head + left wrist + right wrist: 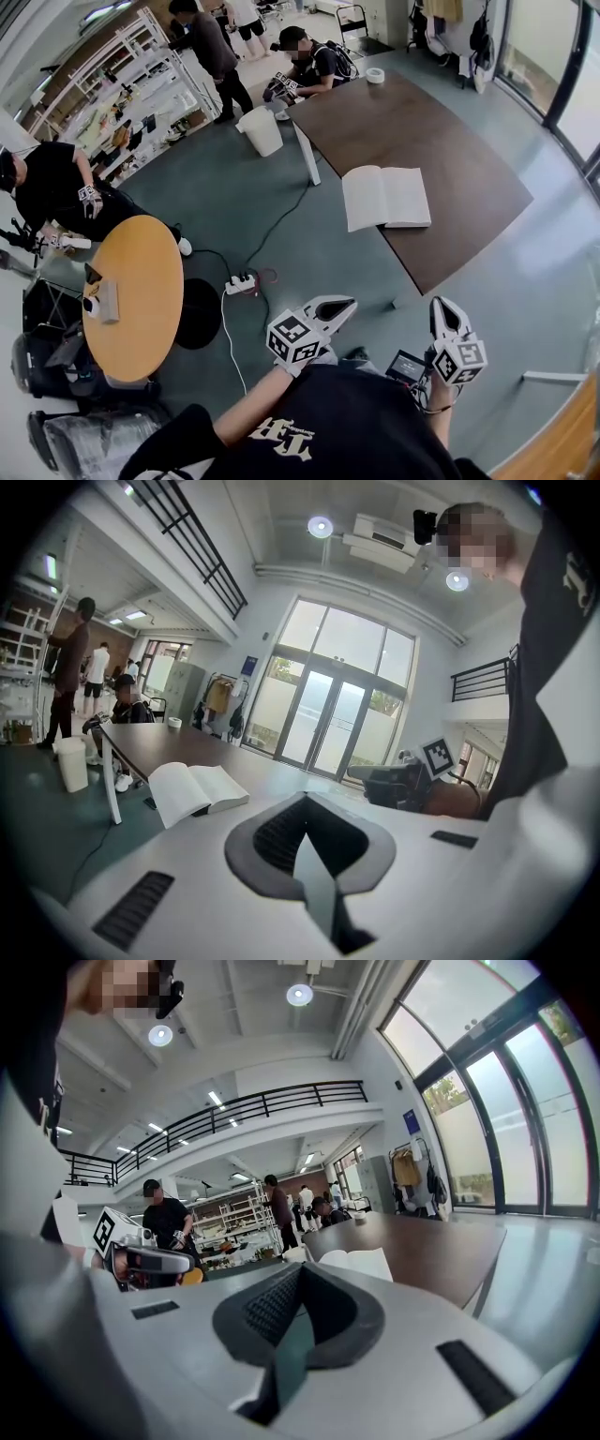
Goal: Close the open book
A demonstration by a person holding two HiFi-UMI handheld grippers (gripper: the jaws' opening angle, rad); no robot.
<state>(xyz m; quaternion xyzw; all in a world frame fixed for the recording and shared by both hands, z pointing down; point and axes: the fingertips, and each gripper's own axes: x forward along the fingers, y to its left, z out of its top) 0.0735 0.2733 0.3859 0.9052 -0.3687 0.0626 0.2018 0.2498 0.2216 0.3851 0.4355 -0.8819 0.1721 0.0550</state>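
Inspection from the remote station, largest item first.

1. The dark brown rectangular wooden table (441, 141) stands ahead of me. Its top looks smooth, so I judge that anything pushed sideways on it would slide.

2. The thick white-paged open book (386, 197) lies flat on that table, near the long edge facing me, spine roughly across my line of sight. It is well apart from both grippers. I judge it moderately heavy as a whole, with stiff page blocks but thin, limp single leaves that tear or fan if taken alone. The best hold is the outer fore-edge of one half, cover and page block together, which can then be swung over the spine. The other half should be pressed down so the book does not skid. I cannot tell whether the cover is hard or soft.

3. The white left gripper (342, 306) is held low near my body, jaws pressed together, nothing between them.

4. The white right gripper (442, 309) is likewise at rest with jaws pressed together and empty. Both must be spread before approach.
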